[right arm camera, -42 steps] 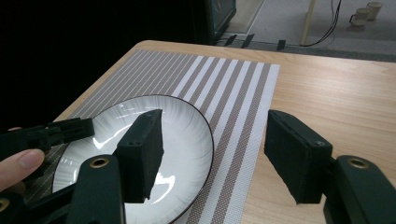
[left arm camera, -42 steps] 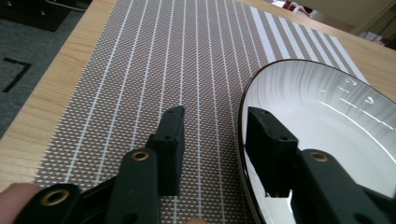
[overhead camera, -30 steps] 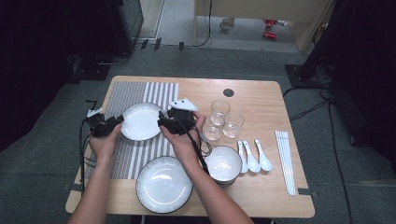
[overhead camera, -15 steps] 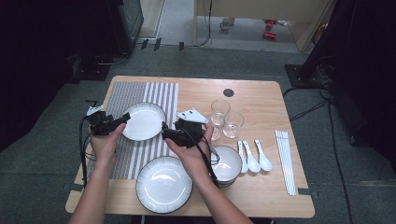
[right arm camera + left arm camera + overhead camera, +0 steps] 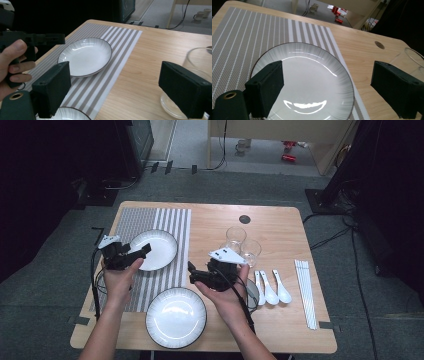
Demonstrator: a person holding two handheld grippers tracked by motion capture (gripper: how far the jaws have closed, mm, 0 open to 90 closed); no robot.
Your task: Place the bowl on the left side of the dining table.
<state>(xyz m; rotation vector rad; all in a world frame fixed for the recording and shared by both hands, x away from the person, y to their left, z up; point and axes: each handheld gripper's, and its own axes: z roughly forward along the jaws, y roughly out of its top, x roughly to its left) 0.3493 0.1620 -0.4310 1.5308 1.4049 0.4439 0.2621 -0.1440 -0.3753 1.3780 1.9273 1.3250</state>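
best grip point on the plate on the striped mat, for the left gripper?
Probably the near left rim of the plate, where the left gripper already sits, jaws open. The plate is shallow with a raised, flared edge above the striped mat, so one jaw can go under the lip and one on top. Come in low from its left.

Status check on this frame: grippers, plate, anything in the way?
Left gripper open at plate rim. Right gripper open, holding nothing. Plate flat on striped mat. Nothing in the way.

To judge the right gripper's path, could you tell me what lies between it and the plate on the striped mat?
In the right gripper view, only bare wood and striped placemat separate the right gripper from the plate.
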